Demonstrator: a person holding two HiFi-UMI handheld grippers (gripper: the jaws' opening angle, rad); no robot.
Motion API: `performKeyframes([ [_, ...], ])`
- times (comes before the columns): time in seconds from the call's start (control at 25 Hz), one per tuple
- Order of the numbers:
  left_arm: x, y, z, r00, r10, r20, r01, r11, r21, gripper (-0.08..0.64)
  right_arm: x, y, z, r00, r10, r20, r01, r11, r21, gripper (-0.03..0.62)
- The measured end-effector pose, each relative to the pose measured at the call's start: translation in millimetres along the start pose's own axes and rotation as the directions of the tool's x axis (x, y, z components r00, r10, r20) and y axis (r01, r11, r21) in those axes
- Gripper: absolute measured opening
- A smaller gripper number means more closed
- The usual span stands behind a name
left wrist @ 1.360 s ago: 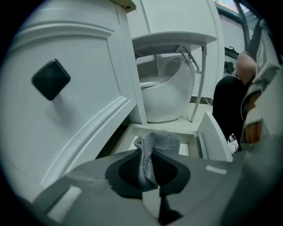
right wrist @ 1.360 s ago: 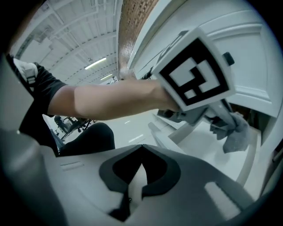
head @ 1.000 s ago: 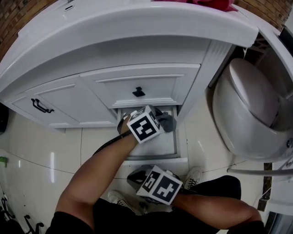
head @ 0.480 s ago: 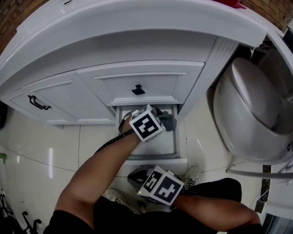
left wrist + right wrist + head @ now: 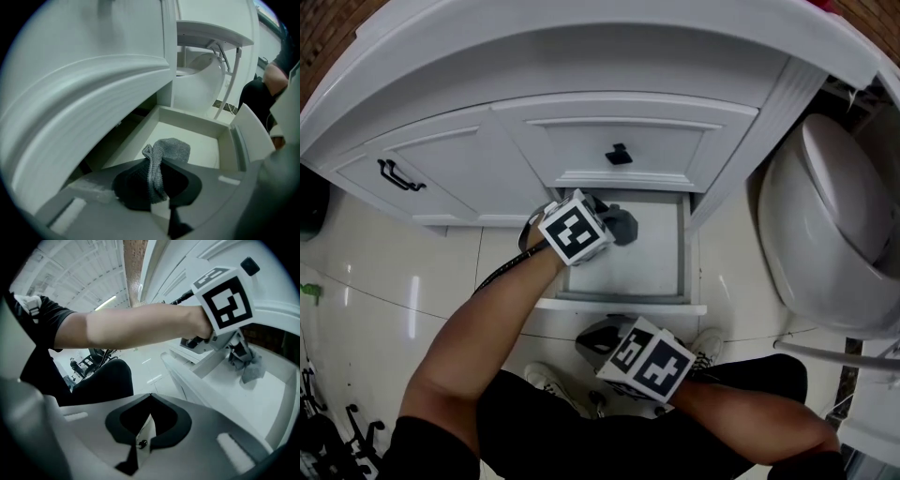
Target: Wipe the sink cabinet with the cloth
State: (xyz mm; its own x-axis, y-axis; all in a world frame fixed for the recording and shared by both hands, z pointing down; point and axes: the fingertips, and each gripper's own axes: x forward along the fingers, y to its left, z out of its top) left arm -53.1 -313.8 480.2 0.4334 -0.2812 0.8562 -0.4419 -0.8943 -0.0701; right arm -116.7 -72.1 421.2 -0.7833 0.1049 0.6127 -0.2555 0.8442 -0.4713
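Observation:
The white sink cabinet [image 5: 581, 131] has its bottom drawer [image 5: 661, 272] pulled out. My left gripper [image 5: 607, 221] reaches into the drawer's left side and is shut on a grey cloth [image 5: 623, 225]. In the left gripper view the cloth [image 5: 166, 151] is pinched between the jaws and hangs over the drawer's white floor [image 5: 192, 136]. My right gripper [image 5: 598, 339] hovers low in front of the drawer, shut, with nothing in it. The right gripper view shows the left gripper [image 5: 234, 345] and the cloth [image 5: 249, 370] in the drawer.
Above the open drawer is a shut drawer with a black knob [image 5: 619, 155]. To its left is a door with a black handle [image 5: 400, 175]. A white toilet [image 5: 834, 234] stands close on the right. The person's shoes [image 5: 546, 380] are on the tiled floor.
The left gripper and cloth have shifted toward the drawer's left side. The head view has swung, so the cabinet sits further right in the picture. The right gripper has stayed low.

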Motion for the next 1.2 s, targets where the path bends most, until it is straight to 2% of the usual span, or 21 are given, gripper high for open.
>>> performKeyframes([
  [0.16, -15.9, 16.7, -18.9, 0.999, 0.054, -0.011, -0.054, 0.998, -0.032, 0.037, 0.4, -3.9, -0.1, 1.000, -0.008, -0.003, 0.008, 1.000, -0.012, 0.005],
  [0.32, -28.6, 16.2, -27.3, 0.999, 0.041, 0.019, -0.039, 0.997, -0.070, 0.037, 5.4, -2.0, -1.3, 1.000, -0.010, -0.006, 0.010, 1.000, -0.019, 0.005],
  [0.52, -39.9, 23.1, -44.6, 0.997, 0.082, -0.018, -0.082, 0.995, -0.061, 0.037, 7.4, 2.5, -2.1, 1.000, -0.003, -0.010, 0.003, 1.000, -0.024, 0.005],
  [0.72, -47.8, 21.6, -47.8, 0.996, 0.084, -0.019, -0.085, 0.993, -0.078, 0.037, 7.7, 3.4, -4.0, 1.000, -0.004, -0.012, 0.004, 1.000, -0.024, 0.005],
  [0.84, -48.3, 2.7, -29.5, 0.999, 0.030, 0.023, -0.029, 0.998, -0.060, 0.037, 7.5, 3.6, -4.2, 1.000, -0.005, -0.010, 0.005, 1.000, -0.025, 0.005],
  [0.96, -42.5, -31.6, 6.2, 0.993, -0.073, 0.093, 0.073, 0.997, 0.004, 0.037, 7.2, 6.5, -3.4, 1.000, -0.001, -0.008, 0.001, 1.000, -0.029, 0.005],
  [1.08, -28.4, -70.7, 40.1, 0.976, -0.185, 0.119, 0.174, 0.980, 0.097, 0.037, 5.4, 9.5, -2.2, 1.000, 0.003, -0.002, -0.003, 0.999, -0.032, 0.005],
  [1.2, -9.8, -97.5, 62.2, 0.963, -0.248, 0.103, 0.228, 0.958, 0.176, 0.037, 2.9, 9.3, -2.9, 1.000, 0.002, 0.001, -0.002, 0.999, -0.033, 0.005],
])
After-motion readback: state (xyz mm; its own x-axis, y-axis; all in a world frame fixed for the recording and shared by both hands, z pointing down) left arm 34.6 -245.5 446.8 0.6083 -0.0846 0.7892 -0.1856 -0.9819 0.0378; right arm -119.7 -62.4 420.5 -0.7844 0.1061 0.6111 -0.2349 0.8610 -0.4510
